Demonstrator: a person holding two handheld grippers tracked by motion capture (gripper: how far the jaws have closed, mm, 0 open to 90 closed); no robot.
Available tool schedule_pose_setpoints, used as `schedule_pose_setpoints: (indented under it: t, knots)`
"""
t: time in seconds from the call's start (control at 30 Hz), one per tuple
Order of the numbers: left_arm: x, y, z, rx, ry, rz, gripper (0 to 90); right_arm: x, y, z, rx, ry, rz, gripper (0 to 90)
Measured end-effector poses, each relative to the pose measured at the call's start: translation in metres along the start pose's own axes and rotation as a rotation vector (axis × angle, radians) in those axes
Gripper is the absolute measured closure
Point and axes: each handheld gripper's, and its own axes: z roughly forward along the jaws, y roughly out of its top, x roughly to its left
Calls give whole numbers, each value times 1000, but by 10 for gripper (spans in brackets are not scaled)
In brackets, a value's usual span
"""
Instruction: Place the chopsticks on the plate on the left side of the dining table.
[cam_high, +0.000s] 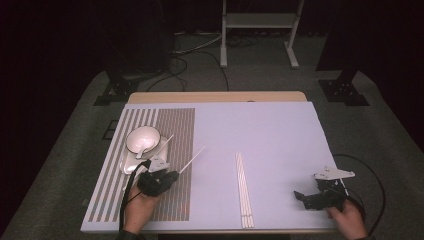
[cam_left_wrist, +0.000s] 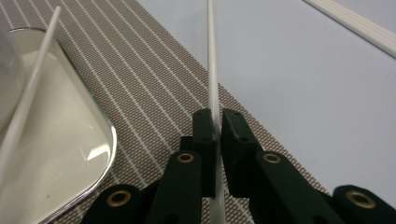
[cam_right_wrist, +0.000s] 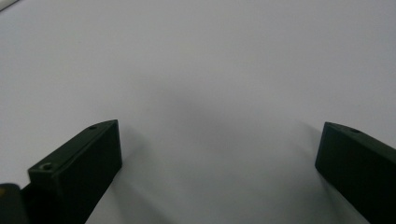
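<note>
— Pale table, striped mat on its left side. Where's the chopstick?
— Clamped in the left gripper, one white chopstick pointing out over the mat edge, beside the tray.
— Anything on that tray?
— Another stick and a bowl.
— Right gripper?
— Jaws spread wide, holding nothing, low over bare table; more sticks lie mid-table

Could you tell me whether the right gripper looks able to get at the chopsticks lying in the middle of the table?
Probably yes: the right gripper is open and holds nothing, and bare table lies between it and the chopsticks.
</note>
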Motion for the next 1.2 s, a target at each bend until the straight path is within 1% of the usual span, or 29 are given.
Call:
schedule_pose_setpoints:
  t: [0.23,0.43,0.5,0.67,0.77,1.0,1.2]
  knots:
    - [14,-4,-4,13,31,-21,842,0,0,0,0,0,0,0]
    - [24,-5,-9,11,54,-38,842,0,0,0,1,0,1,0]
    - [27,-6,-10,12,68,-41,842,0,0,0,0,0,0,0]
    - [35,-6,-12,13,82,-53,843,0,0,0,1,0,1,0]
    - [40,-7,-13,18,91,-54,842,0,0,0,1,0,1,0]
    - [48,-10,-15,15,107,-71,842,0,0,0,0,0,0,0]
    - [52,-10,-14,15,118,-79,842,0,0,0,0,0,0,0]
